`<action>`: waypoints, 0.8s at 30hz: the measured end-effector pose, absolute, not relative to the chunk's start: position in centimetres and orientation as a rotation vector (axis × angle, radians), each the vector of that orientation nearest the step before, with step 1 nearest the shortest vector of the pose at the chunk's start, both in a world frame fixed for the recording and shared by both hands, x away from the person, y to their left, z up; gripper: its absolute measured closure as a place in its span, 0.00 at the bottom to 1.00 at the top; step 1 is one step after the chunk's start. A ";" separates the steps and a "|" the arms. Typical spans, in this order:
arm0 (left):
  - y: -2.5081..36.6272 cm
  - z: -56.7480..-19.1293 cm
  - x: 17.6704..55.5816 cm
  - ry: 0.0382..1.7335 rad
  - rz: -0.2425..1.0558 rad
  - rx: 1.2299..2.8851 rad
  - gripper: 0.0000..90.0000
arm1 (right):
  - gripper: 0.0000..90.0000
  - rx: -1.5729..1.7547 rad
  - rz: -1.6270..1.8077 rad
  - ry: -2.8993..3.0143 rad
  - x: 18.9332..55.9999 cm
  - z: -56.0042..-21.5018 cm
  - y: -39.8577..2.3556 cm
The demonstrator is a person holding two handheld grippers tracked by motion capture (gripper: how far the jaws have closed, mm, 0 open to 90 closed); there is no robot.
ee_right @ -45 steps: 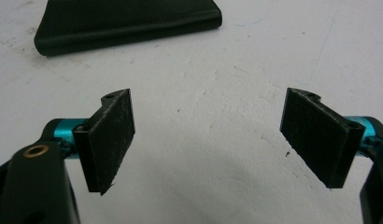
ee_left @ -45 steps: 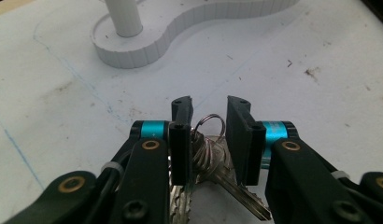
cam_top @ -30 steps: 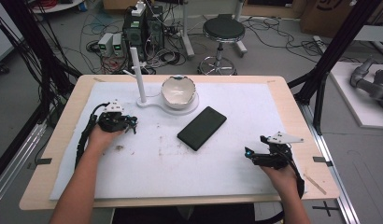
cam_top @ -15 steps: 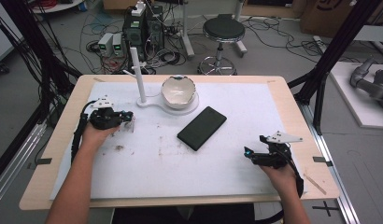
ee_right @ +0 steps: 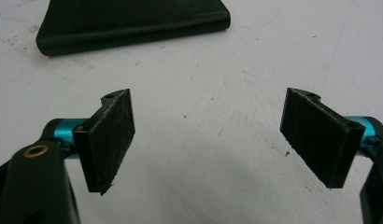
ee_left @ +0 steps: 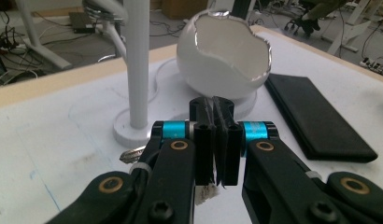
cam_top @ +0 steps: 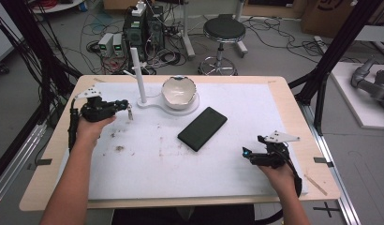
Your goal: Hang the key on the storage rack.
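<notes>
My left gripper (cam_top: 126,104) hovers above the white mat (cam_top: 227,187) at the far left, and its jaws are pressed together. A small silvery metal piece (cam_top: 129,111) dangles from its tips; it peeks out under the jaws (ee_left: 133,154) in the left gripper view. What exactly it is I cannot tell. Just ahead of the left gripper (ee_left: 214,103) stand a white post (ee_left: 136,65) and a broken-egg-shaped white bowl (ee_left: 227,51) on one base. My right gripper (cam_top: 246,154) rests near the front right, open (ee_right: 208,135) over bare mat.
A flat black case (cam_top: 203,128) lies at an angle in the middle of the mat, and its edge reaches the top of the right gripper view (ee_right: 129,21). Dark smudges mark the mat near the left hand. Cables, boxes and a stool (cam_top: 224,30) crowd the floor behind the table.
My left hand has risen and drawn back toward the far left, with the small metal piece hanging from the shut jaws. The right hand has stayed where it was.
</notes>
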State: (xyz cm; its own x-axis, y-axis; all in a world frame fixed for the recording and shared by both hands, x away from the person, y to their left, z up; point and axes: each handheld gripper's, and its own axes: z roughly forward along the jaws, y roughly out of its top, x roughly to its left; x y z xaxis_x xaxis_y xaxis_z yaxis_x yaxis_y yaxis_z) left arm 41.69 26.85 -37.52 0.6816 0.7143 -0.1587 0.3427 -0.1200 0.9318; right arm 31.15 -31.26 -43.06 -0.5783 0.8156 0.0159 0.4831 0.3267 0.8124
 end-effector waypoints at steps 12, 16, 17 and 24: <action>25.5 -28.8 43.2 0.794 0.518 1.679 0.97 | 0.20 1.131 1.143 2.211 31.2 -43.0 -30.9; 24.7 -27.7 44.0 0.801 0.526 1.691 0.97 | 0.20 1.133 1.145 2.208 31.2 -43.0 -31.0; 24.5 -27.5 44.2 0.805 0.520 1.682 0.99 | 0.20 1.136 1.145 2.205 31.2 -43.0 -31.1; 23.8 -27.4 44.9 0.810 0.513 1.694 0.99 | 0.20 1.129 1.144 2.217 31.2 -43.1 -31.1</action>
